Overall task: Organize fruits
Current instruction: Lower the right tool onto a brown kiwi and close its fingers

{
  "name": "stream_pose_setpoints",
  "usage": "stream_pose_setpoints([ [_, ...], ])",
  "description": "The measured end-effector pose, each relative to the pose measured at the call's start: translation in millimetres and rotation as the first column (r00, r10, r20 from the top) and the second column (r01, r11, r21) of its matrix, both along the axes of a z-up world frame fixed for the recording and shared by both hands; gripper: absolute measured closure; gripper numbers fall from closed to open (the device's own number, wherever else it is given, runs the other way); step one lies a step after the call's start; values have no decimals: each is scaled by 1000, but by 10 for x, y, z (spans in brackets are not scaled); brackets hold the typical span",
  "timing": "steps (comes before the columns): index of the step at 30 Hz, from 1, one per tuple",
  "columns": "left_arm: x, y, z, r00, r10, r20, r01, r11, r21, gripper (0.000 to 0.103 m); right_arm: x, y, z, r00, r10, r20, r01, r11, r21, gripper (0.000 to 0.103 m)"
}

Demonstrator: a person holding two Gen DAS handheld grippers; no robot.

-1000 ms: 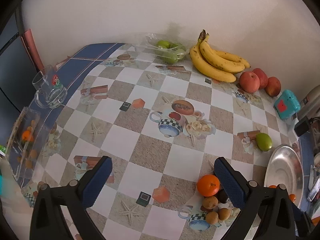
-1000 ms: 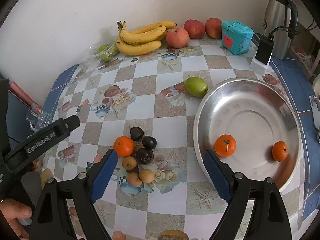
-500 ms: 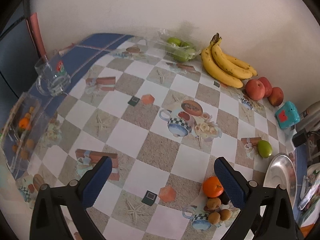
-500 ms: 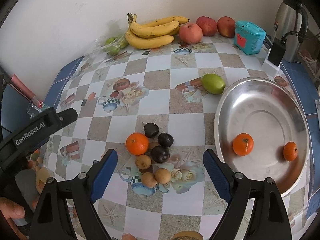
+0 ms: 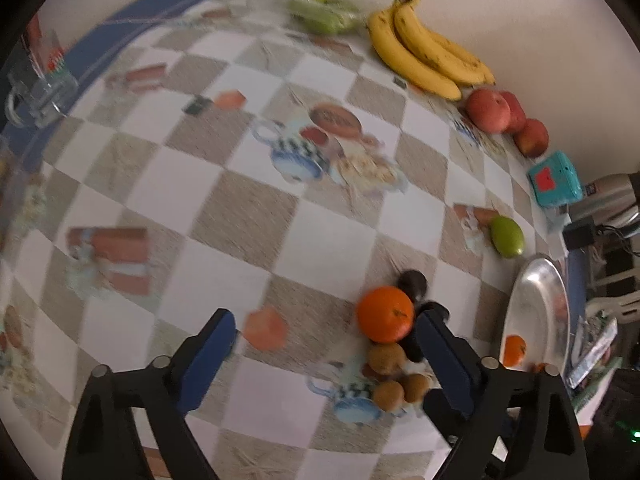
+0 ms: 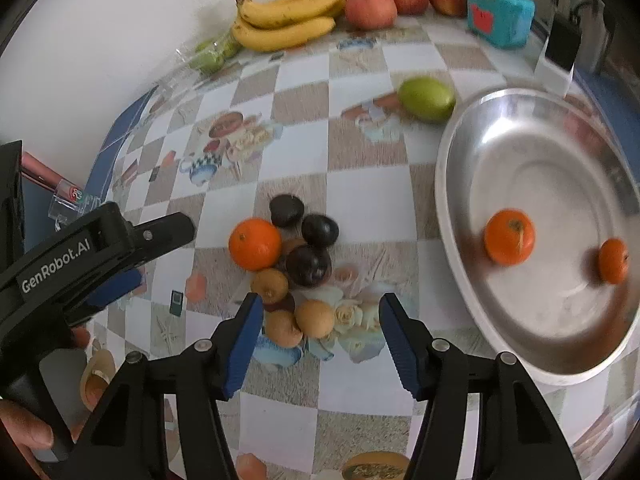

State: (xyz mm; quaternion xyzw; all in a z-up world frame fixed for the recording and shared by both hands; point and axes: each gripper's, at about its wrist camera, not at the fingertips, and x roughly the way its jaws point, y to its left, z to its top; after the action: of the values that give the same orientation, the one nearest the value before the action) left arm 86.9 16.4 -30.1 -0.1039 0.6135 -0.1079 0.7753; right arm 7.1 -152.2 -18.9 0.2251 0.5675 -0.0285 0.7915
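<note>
The right claw (image 6: 320,320) is closing, nothing pinched yet, two brown fruits (image 6: 314,318) just ahead. It may grab both. The left claw (image 5: 326,340) is closing too, maybe bumping the orange (image 5: 384,314).

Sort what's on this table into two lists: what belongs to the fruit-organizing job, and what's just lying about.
Job:
metal plate
oranges on plate
loose orange
dark plums
brown fruits
green fruit
bananas
apples

Lying about:
teal box
glass mug
charger
</note>
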Motion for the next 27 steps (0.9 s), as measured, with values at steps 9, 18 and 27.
stream_pose_setpoints([
  [9, -70, -158, -165, 998, -31, -58, 31, 1000, 4, 13, -5, -1, -183, 998, -5, -56, 8, 998, 58, 53],
  [18, -76, -128, -259, 996, 6, -88, -6, 1000, 9, 13, 0, -16, -273, 998, -8, -66, 14, 995, 95, 55],
  [27, -85, -56, -273, 993, 38, -112, -40, 999, -22, 14, -18, -42, -286, 998, -15, -59, 22, 991, 130, 67],
])
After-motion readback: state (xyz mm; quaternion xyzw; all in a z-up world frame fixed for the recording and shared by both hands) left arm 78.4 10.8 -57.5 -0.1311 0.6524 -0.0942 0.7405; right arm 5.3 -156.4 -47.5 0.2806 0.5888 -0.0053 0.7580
